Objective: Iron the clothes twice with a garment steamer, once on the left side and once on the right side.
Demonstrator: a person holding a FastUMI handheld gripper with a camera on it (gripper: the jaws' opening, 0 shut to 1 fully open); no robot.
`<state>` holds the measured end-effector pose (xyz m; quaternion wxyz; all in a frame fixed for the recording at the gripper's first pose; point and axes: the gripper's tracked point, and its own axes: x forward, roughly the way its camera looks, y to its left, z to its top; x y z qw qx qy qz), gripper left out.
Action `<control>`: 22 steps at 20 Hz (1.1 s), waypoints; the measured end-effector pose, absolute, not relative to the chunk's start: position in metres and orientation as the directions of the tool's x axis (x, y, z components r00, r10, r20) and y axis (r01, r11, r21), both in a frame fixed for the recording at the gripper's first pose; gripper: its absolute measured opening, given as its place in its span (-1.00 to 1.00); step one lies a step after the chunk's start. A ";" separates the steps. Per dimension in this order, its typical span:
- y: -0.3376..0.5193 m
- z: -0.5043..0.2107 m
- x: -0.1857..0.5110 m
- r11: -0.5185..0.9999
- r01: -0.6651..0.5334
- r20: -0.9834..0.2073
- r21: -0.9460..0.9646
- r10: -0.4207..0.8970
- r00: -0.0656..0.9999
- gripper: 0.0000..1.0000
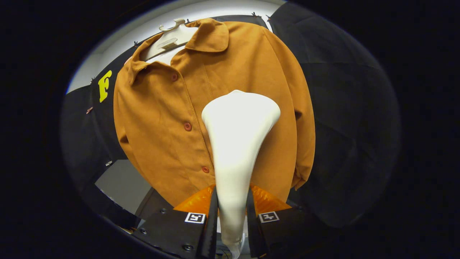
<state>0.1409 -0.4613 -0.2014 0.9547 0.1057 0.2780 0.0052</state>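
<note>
An orange-brown button-up shirt (169,115) hangs on a white hanger (169,39) against the booth's dark wall. A white garment steamer (237,129) stands up between my fingers, its narrow handle squeezed on both sides by them. My gripper (231,208) is shut on that handle. The steamer's wide head is in front of the shirt's right half, just right of the button placket, at about mid-chest height. Whether the head touches the cloth I cannot tell. It hides part of the shirt's right front.
Black cloth (345,126) lines the booth behind and to the right of the shirt. A grey panel (122,183) shows below the shirt's left hem. A white wall strip (143,28) runs above the cloth.
</note>
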 end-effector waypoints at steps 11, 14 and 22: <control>-0.470 -0.293 0.112 0.973 0.128 -0.681 0.190 0.037 0.731 -0.22; -0.472 -0.310 0.106 0.973 0.147 -0.711 0.178 0.024 0.702 -0.21; -0.478 -0.301 0.084 0.958 0.232 -0.713 0.167 -0.045 0.700 -0.21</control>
